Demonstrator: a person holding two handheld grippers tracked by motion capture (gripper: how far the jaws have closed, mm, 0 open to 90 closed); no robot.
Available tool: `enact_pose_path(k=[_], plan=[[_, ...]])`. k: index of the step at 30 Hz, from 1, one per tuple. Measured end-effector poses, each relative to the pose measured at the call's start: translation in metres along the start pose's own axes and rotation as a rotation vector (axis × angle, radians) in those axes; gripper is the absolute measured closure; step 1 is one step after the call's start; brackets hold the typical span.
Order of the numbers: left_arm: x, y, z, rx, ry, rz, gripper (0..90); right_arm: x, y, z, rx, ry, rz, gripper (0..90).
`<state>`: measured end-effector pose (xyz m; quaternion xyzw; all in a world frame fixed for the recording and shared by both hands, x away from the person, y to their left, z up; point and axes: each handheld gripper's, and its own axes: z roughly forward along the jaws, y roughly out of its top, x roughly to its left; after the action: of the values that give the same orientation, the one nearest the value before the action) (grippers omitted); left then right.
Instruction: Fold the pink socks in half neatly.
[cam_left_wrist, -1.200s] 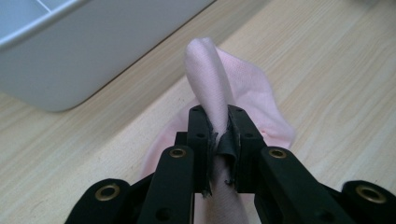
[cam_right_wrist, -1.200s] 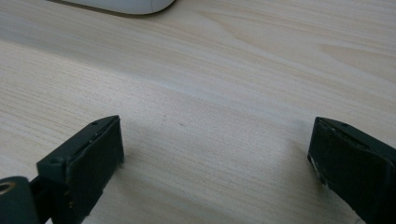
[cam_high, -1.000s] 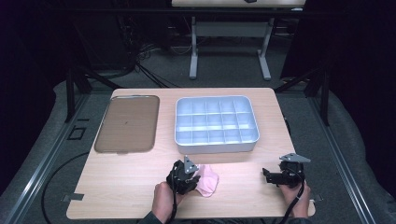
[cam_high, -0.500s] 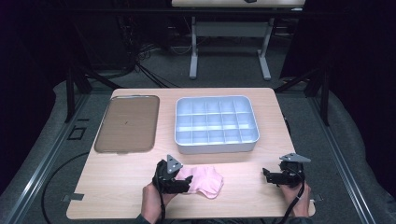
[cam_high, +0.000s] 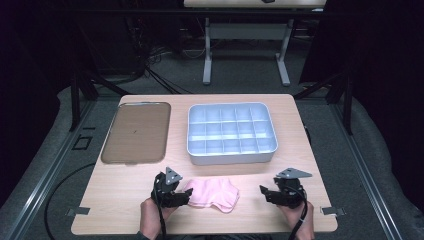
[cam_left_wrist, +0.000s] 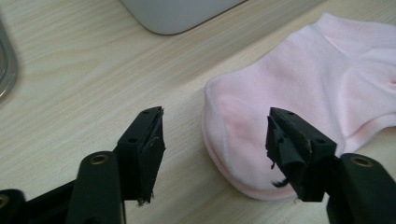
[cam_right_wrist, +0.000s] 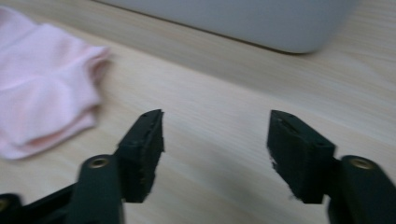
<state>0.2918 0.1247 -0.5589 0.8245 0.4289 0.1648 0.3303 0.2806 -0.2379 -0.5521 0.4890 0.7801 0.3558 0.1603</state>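
A pink ankle sock (cam_high: 212, 194) lies flat near the table's front edge. My left gripper (cam_high: 186, 196) is at the sock's left end. In the left gripper view the jaws of that gripper (cam_left_wrist: 215, 135) stand apart, and the sock's (cam_left_wrist: 303, 84) rounded end lies between them, untouched by either pad; they have just been closing a little. My right gripper (cam_high: 262, 192) sits to the right of the sock, a short gap away. Its jaws (cam_right_wrist: 215, 135) have just been closing over bare wood and are still apart, with the sock (cam_right_wrist: 42, 88) off to their left.
A grey tray with several compartments (cam_high: 231, 160) stands behind the sock, its wall close in both gripper views (cam_left_wrist: 182, 11) (cam_right_wrist: 243, 18). A flat brown tray (cam_high: 136, 132) lies at the back left. Bare wood runs along the table's front edge.
The left gripper let go of the bunched sock and drew back to the left; the sock now lies spread out. The right gripper moved left toward the sock and its jaws narrowed.
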Motion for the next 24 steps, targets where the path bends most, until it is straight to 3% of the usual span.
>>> enact_pose_path(k=[2,4,7,11,14,19,24], plan=[[-0.001,-0.001,0.004,0.019,0.019,0.006,29.7,0.015,0.005,0.008,0.018,0.068,-0.003,51.3],[-0.002,-0.002,0.007,0.030,0.027,0.005,29.1,0.025,0.008,0.017,0.030,0.102,0.008,54.7],[-0.005,-0.003,0.011,0.043,0.047,0.013,28.3,0.035,0.012,0.030,0.068,0.139,0.005,55.2],[-0.005,-0.004,0.013,0.052,0.056,0.012,27.3,0.045,0.015,0.041,0.069,0.209,0.017,55.4],[-0.006,-0.005,0.014,0.052,0.064,0.007,27.0,0.050,0.015,0.047,0.093,0.195,0.026,63.0],[-0.007,-0.006,0.013,0.057,0.077,0.013,26.8,0.062,0.011,0.042,0.055,0.135,0.004,80.8],[-0.011,-0.004,0.014,0.062,0.104,0.027,25.8,0.069,0.008,0.040,0.055,0.091,-0.010,84.3]])
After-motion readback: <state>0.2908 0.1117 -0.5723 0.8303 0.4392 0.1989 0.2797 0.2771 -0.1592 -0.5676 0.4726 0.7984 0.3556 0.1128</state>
